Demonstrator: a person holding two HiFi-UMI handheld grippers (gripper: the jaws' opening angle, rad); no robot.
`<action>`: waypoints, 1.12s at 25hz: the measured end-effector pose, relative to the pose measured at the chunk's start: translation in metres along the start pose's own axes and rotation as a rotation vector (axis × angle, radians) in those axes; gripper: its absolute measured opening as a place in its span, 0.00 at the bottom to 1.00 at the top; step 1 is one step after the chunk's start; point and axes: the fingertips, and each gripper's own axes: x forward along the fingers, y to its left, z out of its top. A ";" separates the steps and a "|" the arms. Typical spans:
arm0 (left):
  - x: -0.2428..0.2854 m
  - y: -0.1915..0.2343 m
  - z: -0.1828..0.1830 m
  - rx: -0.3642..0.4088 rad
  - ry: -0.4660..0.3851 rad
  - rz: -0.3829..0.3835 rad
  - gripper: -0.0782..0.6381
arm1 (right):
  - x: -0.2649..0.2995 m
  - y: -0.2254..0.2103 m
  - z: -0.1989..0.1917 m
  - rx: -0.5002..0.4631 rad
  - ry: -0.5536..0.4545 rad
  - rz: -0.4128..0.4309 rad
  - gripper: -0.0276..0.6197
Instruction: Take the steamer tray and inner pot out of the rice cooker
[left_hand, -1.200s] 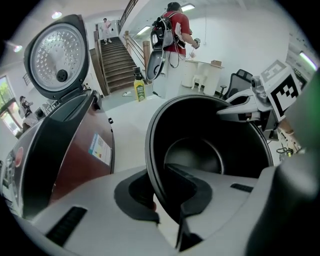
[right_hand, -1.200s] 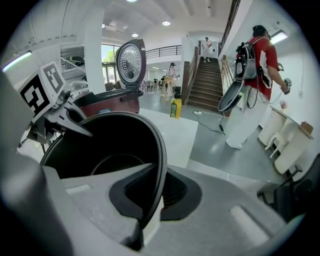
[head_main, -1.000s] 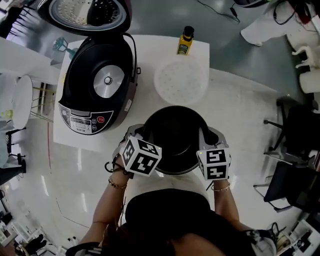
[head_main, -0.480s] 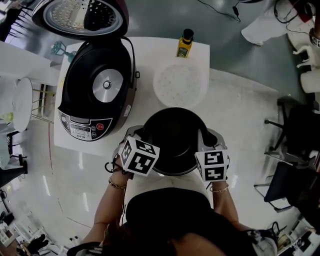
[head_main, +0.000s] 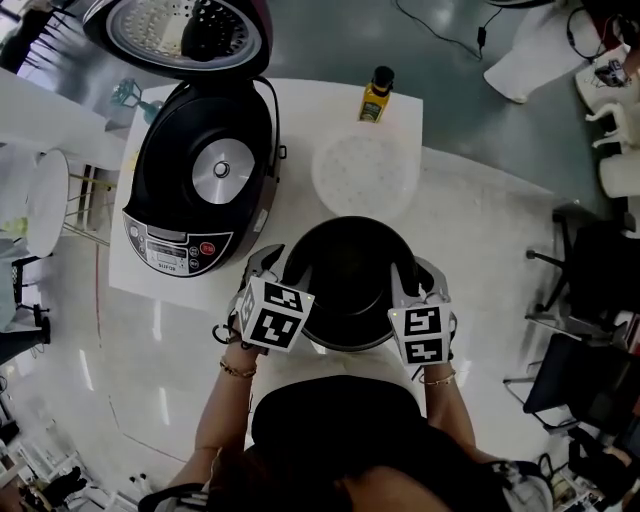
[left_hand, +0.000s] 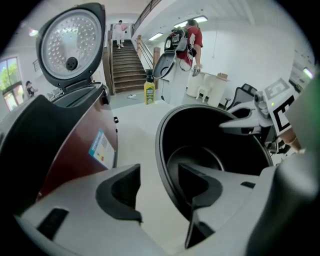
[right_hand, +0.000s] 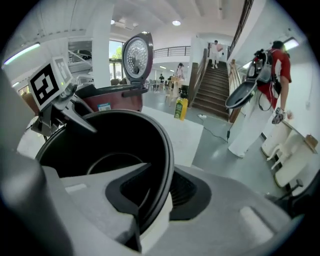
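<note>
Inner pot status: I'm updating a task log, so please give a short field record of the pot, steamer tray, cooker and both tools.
inner pot: out of the cooker, upright on the white table, empty
steamer tray: on the table beyond the pot, apart from it
rice cooker: lid up, cavity empty
left tool: jaws apart astride the pot's rim, just been opening
right tool: jaws slightly apart astride the opposite rim, just been opening
</note>
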 end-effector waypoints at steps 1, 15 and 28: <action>-0.002 0.003 -0.001 0.010 -0.002 0.019 0.45 | -0.003 -0.001 0.003 -0.007 -0.021 -0.003 0.16; -0.087 0.003 0.043 -0.146 -0.452 0.013 0.48 | -0.079 -0.002 0.041 -0.086 -0.263 0.042 0.24; -0.152 -0.015 0.063 -0.151 -0.758 -0.008 0.24 | -0.142 -0.008 0.062 0.088 -0.538 0.092 0.05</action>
